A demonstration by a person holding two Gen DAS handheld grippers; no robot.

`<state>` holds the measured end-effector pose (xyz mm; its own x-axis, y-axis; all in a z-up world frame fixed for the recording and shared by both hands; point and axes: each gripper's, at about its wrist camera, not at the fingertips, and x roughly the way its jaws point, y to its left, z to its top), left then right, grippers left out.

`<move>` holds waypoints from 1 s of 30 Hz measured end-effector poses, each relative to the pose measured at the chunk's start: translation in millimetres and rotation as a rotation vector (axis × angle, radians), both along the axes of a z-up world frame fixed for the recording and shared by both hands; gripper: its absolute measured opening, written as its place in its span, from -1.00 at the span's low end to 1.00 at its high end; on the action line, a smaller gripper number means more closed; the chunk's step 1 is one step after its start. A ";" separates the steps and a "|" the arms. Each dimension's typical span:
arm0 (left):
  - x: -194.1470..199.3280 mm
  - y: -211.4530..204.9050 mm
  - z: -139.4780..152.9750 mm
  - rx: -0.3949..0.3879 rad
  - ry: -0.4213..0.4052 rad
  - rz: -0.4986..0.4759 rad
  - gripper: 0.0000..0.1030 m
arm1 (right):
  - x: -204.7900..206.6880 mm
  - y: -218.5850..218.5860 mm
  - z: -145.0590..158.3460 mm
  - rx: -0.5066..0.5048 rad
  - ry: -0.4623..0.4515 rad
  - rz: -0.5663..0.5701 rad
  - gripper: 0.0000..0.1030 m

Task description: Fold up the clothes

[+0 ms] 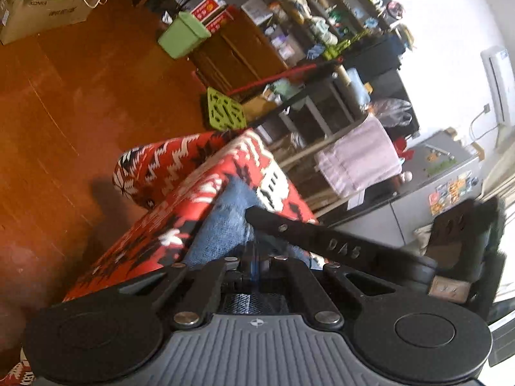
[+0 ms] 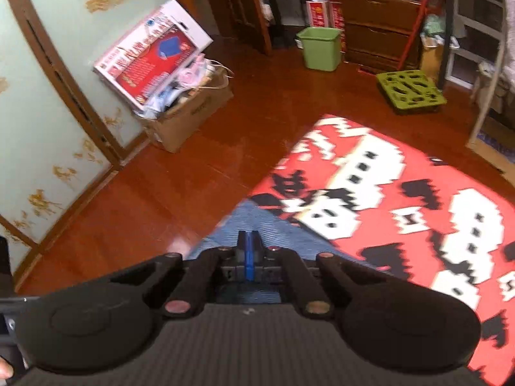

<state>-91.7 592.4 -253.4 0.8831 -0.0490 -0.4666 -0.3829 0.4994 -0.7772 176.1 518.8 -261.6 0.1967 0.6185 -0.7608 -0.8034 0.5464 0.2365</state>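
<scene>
The red sweater (image 2: 386, 199) with a white and black pattern stretches away from my right gripper (image 2: 248, 241), above the wooden floor. That gripper is shut on the sweater's blue ribbed edge (image 2: 231, 225). In the left wrist view the same sweater (image 1: 180, 225) hangs tilted, one sleeve (image 1: 151, 170) drooping over the floor. My left gripper (image 1: 254, 257) is shut on the blue ribbed edge (image 1: 225, 218); its tips are buried in the cloth. A black finger (image 1: 322, 241) of the right gripper lies across that edge just beside it.
A green bin (image 2: 318, 48), a green perforated stool (image 2: 410, 91) and a brown dresser (image 2: 379, 29) stand at the far side. A cardboard box (image 2: 186, 119) full of items sits by the left wall. A rack with lilac cloth (image 1: 357, 157) stands near a fridge (image 1: 444, 173).
</scene>
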 end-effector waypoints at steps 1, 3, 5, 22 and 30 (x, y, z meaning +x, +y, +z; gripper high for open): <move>1.7 -1.0 -1.5 0.001 0.005 -0.005 -1.00 | 3.2 -2.9 -0.1 -0.013 -0.005 -0.012 -1.00; 3.6 -2.2 -2.8 0.007 0.013 -0.008 -1.00 | 9.4 -9.0 0.0 -0.034 -0.015 -0.037 -1.00; 3.4 -1.7 -2.6 0.005 0.017 -0.007 -1.00 | 9.6 -22.3 6.8 0.009 -0.011 -0.049 -1.00; 4.9 -4.9 -0.1 0.048 0.046 -0.030 -0.99 | -18.6 -51.8 14.0 0.011 0.007 -0.036 -1.00; 5.5 -4.9 -1.7 0.047 0.040 -0.040 -0.99 | 7.4 -73.9 1.9 -0.019 0.032 -0.111 -1.00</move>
<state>-86.2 587.4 -255.2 0.8615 -0.0614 -0.5041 -0.3920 0.5505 -0.7370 183.5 445.0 -259.7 0.2386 0.5796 -0.7792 -0.7298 0.6364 0.2498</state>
